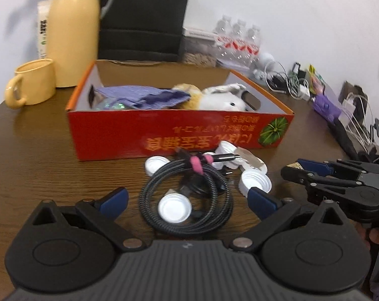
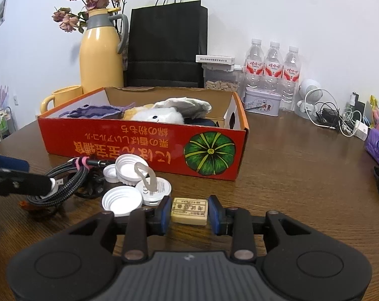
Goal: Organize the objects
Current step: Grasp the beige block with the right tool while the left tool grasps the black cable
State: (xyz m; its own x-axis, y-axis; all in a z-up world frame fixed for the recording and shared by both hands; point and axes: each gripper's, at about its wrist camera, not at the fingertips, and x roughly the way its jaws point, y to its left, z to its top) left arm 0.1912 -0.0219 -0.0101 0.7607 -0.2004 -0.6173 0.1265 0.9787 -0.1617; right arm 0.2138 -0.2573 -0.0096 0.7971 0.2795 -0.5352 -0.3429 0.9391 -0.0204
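The right gripper [image 2: 189, 212] clamps a small tan eraser [image 2: 189, 211] between its blue pads, low over the wooden table [image 2: 302, 170] in front of the red cardboard box [image 2: 144, 150]. The left gripper [image 1: 187, 199], jaws spread wide and empty, hovers over a coiled braided cable [image 1: 189, 195] and what appear to be white bottle caps [image 1: 174, 207].

bare table [image 2: 302, 175] right of box [image 2: 144, 150] — caps [image 2: 121, 199], cable [image 1: 187, 190] crowd front

— What sits under the purple cloth [image 1: 149, 95] in the red box [image 1: 164, 135]?

— Hidden, apart from a shiny sliver. The plush toy [image 2: 156, 116] shows only its face.

— And the printing on the eraser [image 2: 189, 210]?

— Too small to read. The left gripper [image 2: 21, 180] is cut off by the picture's left edge.
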